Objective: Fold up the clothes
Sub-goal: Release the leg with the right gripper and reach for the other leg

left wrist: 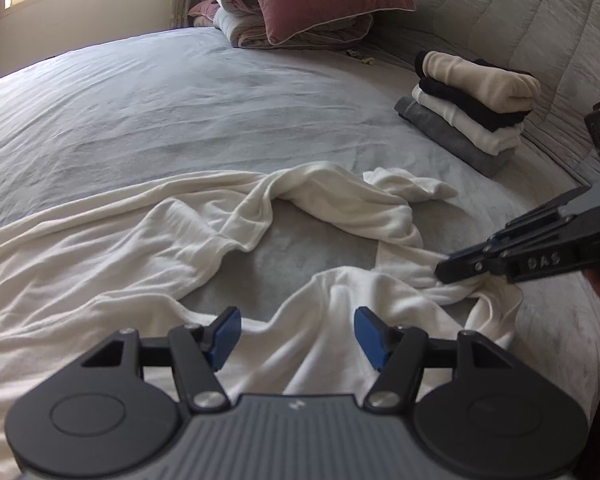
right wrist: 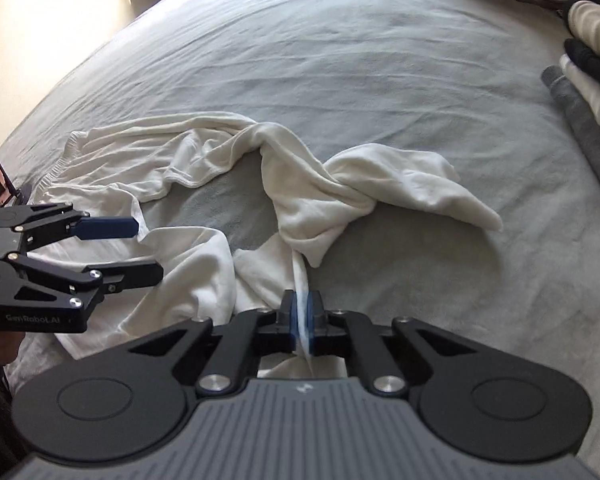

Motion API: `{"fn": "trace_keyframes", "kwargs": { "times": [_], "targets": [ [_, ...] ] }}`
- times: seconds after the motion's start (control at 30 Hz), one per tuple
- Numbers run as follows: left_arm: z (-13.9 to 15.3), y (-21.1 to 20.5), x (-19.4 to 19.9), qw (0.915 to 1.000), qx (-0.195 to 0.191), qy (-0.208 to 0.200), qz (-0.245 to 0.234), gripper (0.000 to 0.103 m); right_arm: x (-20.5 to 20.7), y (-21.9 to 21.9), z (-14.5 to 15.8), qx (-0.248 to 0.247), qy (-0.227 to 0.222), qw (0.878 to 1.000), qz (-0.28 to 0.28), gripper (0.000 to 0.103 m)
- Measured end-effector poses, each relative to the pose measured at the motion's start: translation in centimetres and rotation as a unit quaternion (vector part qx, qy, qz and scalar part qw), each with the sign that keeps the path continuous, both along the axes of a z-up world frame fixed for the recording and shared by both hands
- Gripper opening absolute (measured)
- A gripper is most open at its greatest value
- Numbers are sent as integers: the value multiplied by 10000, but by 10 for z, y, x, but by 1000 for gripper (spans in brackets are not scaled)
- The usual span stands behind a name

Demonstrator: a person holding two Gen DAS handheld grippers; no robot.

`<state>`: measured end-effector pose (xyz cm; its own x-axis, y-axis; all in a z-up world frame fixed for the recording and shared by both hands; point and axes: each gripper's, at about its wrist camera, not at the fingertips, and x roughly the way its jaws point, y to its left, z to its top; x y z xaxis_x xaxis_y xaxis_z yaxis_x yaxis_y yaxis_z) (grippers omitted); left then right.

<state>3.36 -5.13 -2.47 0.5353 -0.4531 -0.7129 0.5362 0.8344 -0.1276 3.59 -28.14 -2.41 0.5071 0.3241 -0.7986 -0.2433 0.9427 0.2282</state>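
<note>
A twisted white garment (right wrist: 204, 184) is spread across the grey bed (right wrist: 340, 60), pinched at six o'clock by the closed right gripper (right wrist: 301, 316), while the left gripper (left wrist: 296, 334) is held wide open, empty, above a fold.

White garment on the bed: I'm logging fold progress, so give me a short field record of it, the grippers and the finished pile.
garment: white garment, twisted and unfolded on the grey bed sheet
right gripper: right gripper, shut on a strip of the garment
left gripper: left gripper, open above the garment
folded stack: folded stack, four pieces, cream on top, near the headboard
</note>
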Motion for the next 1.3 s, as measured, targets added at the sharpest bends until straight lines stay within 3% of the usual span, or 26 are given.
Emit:
{"fn": "trace_keyframes", "kwargs": {
  "times": [0.13, 0.37, 0.53, 0.63, 0.7, 0.83, 0.9, 0.93, 0.97, 1.07, 1.17, 1.3],
  "targets": [
    [2, 1, -9, 9998, -49, 29, -193, 64, -26, -27, 16, -2, -282, 9989, -384, 5],
    [3, 4, -23, 9961, -486, 335, -652, 63, -72, -85, 32, -118, -658, 9877, -1413, 3],
    [2, -6, -40, 9897, -583, 401, -1245, 56, -93, -120, 31, -255, -769, 9775, -1950, 2],
    [-3, -15, -49, 9884, -401, 341, -1426, 55, -96, -136, 17, -15, -554, 9769, -2063, 4],
    [-7, -20, -52, 9888, -277, 325, -1430, 54, -93, -141, 9, 189, -453, 9769, -2080, 16],
    [-10, -23, -51, 9898, -257, 314, -1369, 46, -81, -142, 1, 448, -315, 9776, -2034, 17],
    [-8, -23, -49, 9896, -322, 343, -1360, 40, -74, -140, -1, 510, -281, 9777, -2016, 26],
    [-7, -22, -49, 9896, -348, 359, -1350, 39, -70, -139, -2, 531, -264, 9778, -2008, 38],
    [-5, -23, -47, 9896, -391, 375, -1331, 39, -67, -138, -4, 554, -253, 9776, -2014, 40],
    [6, -28, -37, 9880, -715, 447, -1291, 39, -59, -137, -7, 728, -219, 9749, -2093, 40],
    [14, -42, -22, 9829, -1144, 759, -1230, 39, -52, -137, -11, 836, -169, 9732, -2138, 33],
    [8, -82, -2, 9745, -1347, 1253, -1282, 41, -48, -136, -19, 814, -160, 9736, -2127, 31]
  ]
}}
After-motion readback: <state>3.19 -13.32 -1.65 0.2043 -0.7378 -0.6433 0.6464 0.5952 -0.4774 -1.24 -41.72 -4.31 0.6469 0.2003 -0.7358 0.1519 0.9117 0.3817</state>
